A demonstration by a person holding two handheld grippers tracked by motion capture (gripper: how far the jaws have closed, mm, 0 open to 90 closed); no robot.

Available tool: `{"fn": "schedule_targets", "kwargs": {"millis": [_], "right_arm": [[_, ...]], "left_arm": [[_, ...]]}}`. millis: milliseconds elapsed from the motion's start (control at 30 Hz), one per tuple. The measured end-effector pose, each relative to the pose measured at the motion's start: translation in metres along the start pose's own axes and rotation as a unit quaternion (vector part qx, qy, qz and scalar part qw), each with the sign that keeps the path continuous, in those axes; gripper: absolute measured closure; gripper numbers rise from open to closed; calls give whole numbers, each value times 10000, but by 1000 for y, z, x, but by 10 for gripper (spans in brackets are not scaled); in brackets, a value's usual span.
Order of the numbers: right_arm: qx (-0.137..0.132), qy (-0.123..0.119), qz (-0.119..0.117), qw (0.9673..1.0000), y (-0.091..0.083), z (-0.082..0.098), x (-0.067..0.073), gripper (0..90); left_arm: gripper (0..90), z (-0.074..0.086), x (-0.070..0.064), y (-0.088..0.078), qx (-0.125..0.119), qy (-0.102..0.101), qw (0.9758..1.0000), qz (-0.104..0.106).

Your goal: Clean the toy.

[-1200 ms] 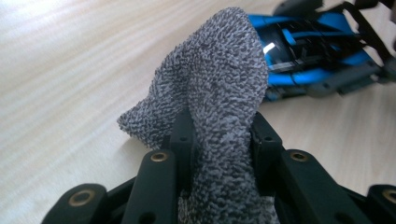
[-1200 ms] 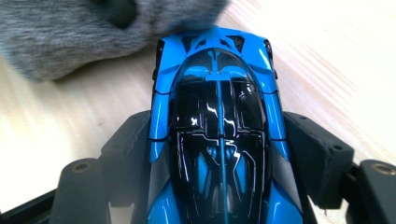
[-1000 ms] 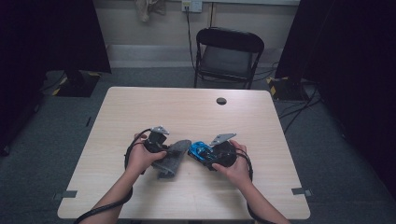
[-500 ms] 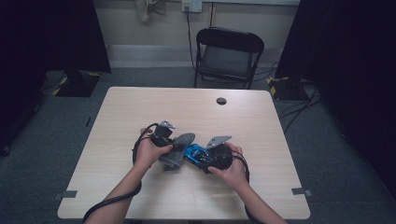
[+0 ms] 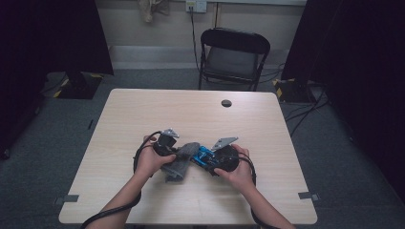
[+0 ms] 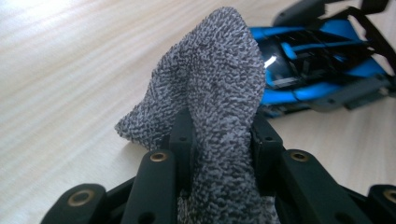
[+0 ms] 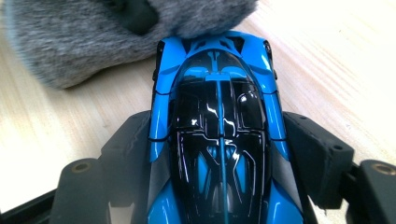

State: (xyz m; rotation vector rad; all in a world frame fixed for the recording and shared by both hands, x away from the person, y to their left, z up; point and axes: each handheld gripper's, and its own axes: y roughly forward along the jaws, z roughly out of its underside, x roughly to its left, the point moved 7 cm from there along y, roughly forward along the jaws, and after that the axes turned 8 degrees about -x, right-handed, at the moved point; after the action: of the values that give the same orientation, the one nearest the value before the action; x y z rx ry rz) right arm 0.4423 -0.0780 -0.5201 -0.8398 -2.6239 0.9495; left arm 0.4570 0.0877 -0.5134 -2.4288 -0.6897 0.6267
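A grey fuzzy cloth (image 6: pixel 219 93) is pinched between the jaws of my left gripper (image 6: pixel 223 135), which is shut on it. In the high view the cloth (image 5: pixel 181 160) hangs down from the left gripper (image 5: pixel 179 151) onto the table, and its top touches the front of a blue and black toy car (image 5: pixel 204 156). My right gripper (image 5: pixel 210 161) is shut on the car's sides. In the right gripper view the car (image 7: pixel 219 135) fills the space between the jaws of that gripper (image 7: pixel 219 154), and the cloth (image 7: pixel 93 37) presses on its nose.
The light wooden table (image 5: pixel 143 114) has a round cable hole (image 5: pixel 226 103) near its far edge. A black folding chair (image 5: pixel 232 55) stands behind the table. Dark curtains hang on both sides.
My left gripper with the cloth has shifted a little up and to the right, against the car. The right gripper and the car have stayed where they were.
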Motion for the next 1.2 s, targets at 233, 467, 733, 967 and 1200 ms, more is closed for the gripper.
{"fn": "schedule_targets", "kwargs": {"millis": [233, 467, 733, 967, 1200], "right_arm": [[28, 85, 41, 10000, 4, 0, -4, 281], [-10, 158, 109, 9998, 9, -3, -6, 281], [-59, 273, 145, 9995, 17, -9, -11, 281], [-85, 246, 210, 9994, 24, -20, -12, 280], [-60, 258, 225, 9994, 39, -27, -15, 280]], "left_arm": [[684, 9, -5, -6, 15, 37, 10000, 57], [684, 20, -10, -17, 179, 82, 9997, 133], [683, 27, -18, -18, 222, 173, 9994, 210], [683, 31, -26, -15, 224, 222, 9989, 333], [683, 35, -29, -15, 218, 250, 9987, 390]]}}
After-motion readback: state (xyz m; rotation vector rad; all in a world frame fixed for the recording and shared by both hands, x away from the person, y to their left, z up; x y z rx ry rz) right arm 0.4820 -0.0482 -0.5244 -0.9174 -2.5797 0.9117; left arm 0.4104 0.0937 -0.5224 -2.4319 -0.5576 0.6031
